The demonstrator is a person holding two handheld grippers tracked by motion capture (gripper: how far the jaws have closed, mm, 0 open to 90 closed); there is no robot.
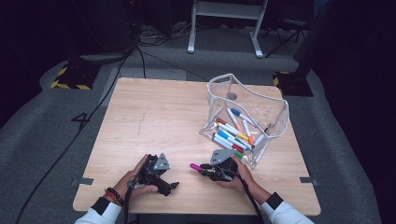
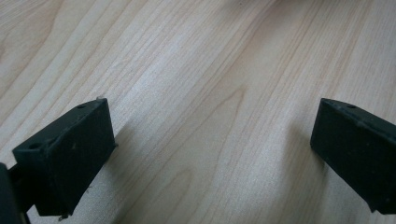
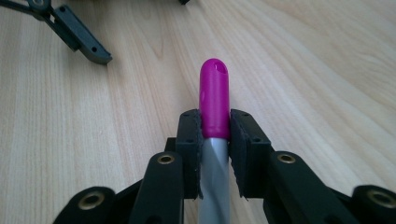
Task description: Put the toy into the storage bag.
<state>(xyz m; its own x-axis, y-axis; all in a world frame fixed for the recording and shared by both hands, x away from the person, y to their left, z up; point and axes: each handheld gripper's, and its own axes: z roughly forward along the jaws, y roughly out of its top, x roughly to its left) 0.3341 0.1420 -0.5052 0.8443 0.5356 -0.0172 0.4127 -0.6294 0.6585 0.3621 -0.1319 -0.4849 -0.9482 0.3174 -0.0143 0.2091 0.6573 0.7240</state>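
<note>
Your R gripper (image 3: 215,128) is clamped on a marker w/ magenta cap (image 3: 214,95): pads pinch it right at the cap/grey barrel joint, cap sticks out past the tips toward 12 o'clock in the right gripper view, barrel runs back between the jaws. In the high view that same marker (image 1: 195,166) pts to 9 o'clock from your R gripper (image 1: 204,170), just above the wood table (image 1: 154,116) near its front edge. Your L gripper (image 1: 173,185) sits at 9 o'clock of the R one, close but apart, jaws spread wide w/ nothing between them; left gripper view shows bare tabletop btwn the two pads (image 2: 70,154). One L jaw tip also shows at 10 o'clock in the right gripper view. Clear pouch (image 1: 247,116) stands open at 1 o'clock from your R hand (image 1: 240,175), w/ a bunch of other markers (image 1: 233,133) lying inside it, colours mixed
</note>
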